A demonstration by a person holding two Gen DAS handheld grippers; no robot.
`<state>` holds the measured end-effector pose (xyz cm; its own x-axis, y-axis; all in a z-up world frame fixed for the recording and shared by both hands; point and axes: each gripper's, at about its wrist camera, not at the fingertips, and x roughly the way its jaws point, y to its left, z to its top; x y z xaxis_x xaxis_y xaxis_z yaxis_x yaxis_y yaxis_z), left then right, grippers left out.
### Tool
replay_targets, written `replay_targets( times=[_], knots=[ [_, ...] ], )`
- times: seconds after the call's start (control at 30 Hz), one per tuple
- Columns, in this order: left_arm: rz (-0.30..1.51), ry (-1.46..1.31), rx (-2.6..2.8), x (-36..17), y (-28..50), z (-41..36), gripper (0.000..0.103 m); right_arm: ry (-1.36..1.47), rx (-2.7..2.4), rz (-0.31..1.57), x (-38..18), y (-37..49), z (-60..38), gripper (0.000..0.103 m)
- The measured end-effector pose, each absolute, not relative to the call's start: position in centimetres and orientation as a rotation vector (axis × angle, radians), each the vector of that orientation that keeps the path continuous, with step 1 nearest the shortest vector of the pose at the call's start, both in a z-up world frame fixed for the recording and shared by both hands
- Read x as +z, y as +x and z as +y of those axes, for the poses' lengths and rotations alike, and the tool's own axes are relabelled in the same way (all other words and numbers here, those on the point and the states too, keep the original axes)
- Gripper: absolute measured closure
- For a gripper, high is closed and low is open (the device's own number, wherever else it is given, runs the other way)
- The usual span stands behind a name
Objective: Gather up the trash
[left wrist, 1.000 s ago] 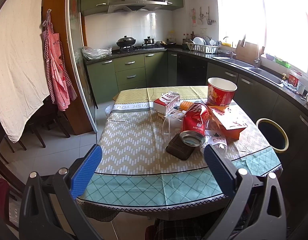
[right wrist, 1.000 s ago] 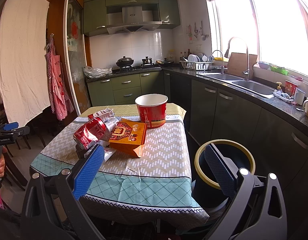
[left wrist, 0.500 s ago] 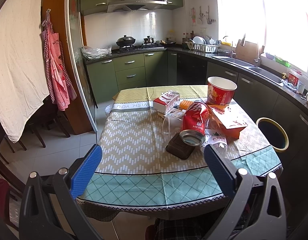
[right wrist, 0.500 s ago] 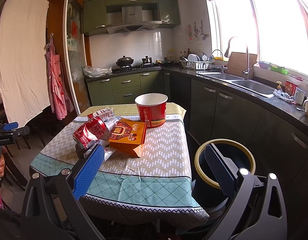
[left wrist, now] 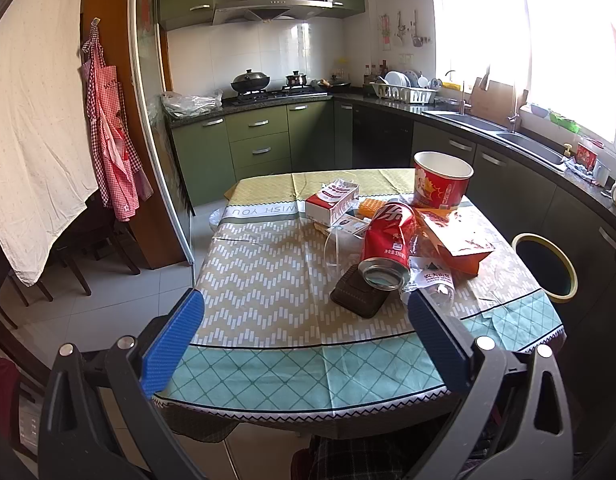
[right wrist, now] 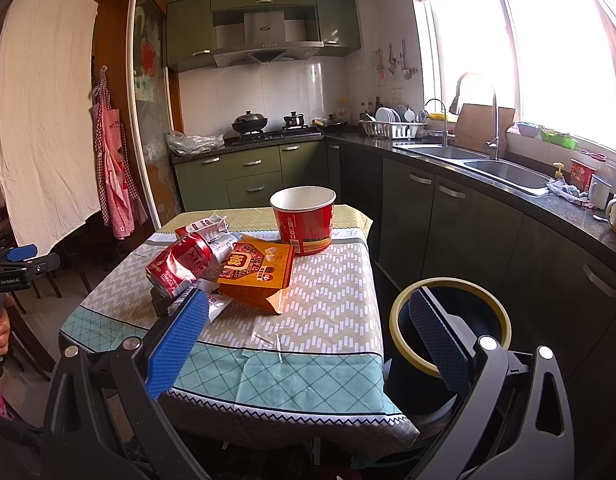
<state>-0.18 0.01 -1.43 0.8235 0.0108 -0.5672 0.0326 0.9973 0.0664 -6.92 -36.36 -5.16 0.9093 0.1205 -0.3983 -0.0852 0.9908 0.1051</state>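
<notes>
Nothing is seen changed over the last second: both claws are held spread wide and empty, short of the table [left wrist: 268, 292]. Left gripper [left wrist: 304, 320], right gripper [right wrist: 308, 328]. Trash is piled mid-table: can [left wrist: 388, 244], orange carton [right wrist: 256, 276], red paper tub [right wrist: 304, 220], possibly clear wrap. Bin [right wrist: 452, 320] stands right of the table. No collecting is begun yet.

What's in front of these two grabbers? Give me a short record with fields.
place: kitchen table with patterned tablecloth
trash on table: crushed red soda can, orange paper bag, red paper bucket, small red-and-white carton
bin: dark round bin with yellow rim, beside table
left gripper: open, empty
right gripper: open, empty
</notes>
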Motion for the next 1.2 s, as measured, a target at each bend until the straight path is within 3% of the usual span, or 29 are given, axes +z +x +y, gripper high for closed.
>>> replay_targets(
  times=[0.9, 1.2],
  knots=[
    [0.603, 0.096, -0.014, -1.4, 0.1, -0.6, 0.006, 0.075, 0.107, 0.428, -5.3, -6.6, -36.3, 0.004],
    [0.768, 0.169, -0.071, -0.4, 9.0, -2.6, 0.006, 0.040, 0.073, 0.597, -4.2, -0.3, -40.1, 0.004]
  ],
)
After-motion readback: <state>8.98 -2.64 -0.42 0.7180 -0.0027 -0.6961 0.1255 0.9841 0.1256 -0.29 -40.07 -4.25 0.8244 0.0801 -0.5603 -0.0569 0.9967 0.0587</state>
